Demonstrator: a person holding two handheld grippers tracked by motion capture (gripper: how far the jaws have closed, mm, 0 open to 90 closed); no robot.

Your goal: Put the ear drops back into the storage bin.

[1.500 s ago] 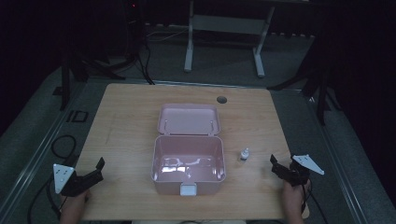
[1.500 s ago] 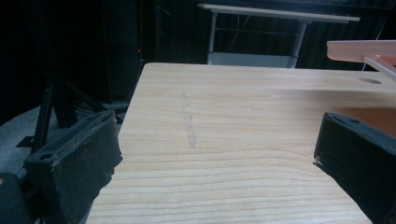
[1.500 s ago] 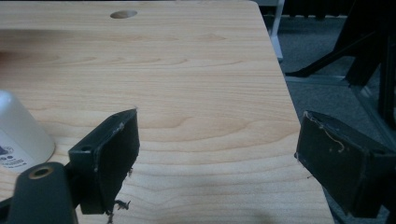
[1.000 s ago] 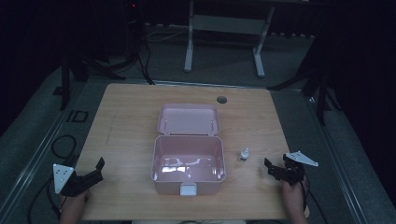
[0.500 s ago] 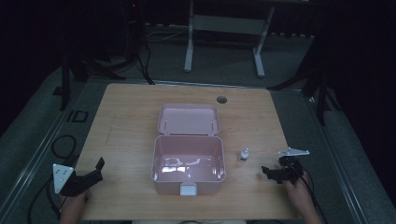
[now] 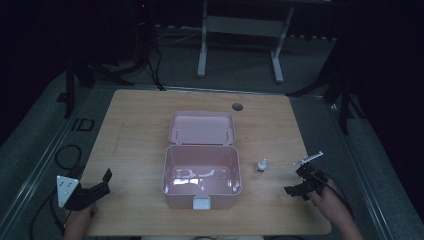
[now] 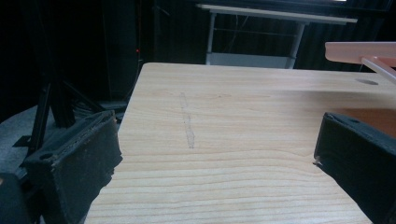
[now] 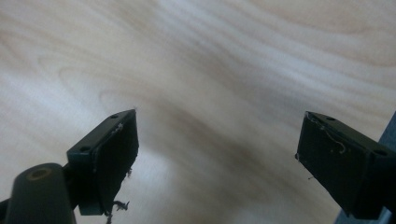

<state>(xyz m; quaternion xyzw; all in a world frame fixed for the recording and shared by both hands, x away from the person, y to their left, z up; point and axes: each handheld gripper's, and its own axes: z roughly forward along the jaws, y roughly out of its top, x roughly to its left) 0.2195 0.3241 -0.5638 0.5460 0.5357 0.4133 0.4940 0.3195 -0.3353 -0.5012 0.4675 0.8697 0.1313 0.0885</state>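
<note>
Pink box (image 6: 202,176) sits open at the middle of the tabletop (image 6: 140,130), its lid (image 6: 202,128) laid back on the far side and its inside looking bare. A small white bottle (image 6: 261,165) stands upright just right of the box, apart from it. Over the last second and a half the right tool (image 6: 300,187) has slid left along the near right part of the tabletop and tipped downward, so it now lies closer to the bottle; its jaws stand wide apart over bare wood, holding nothing. That drift suggests the bottle is the next pickup, probably bound for the box. The left tool (image 6: 95,190) has stayed put at the near left corner, jaws likewise apart and empty.
</note>
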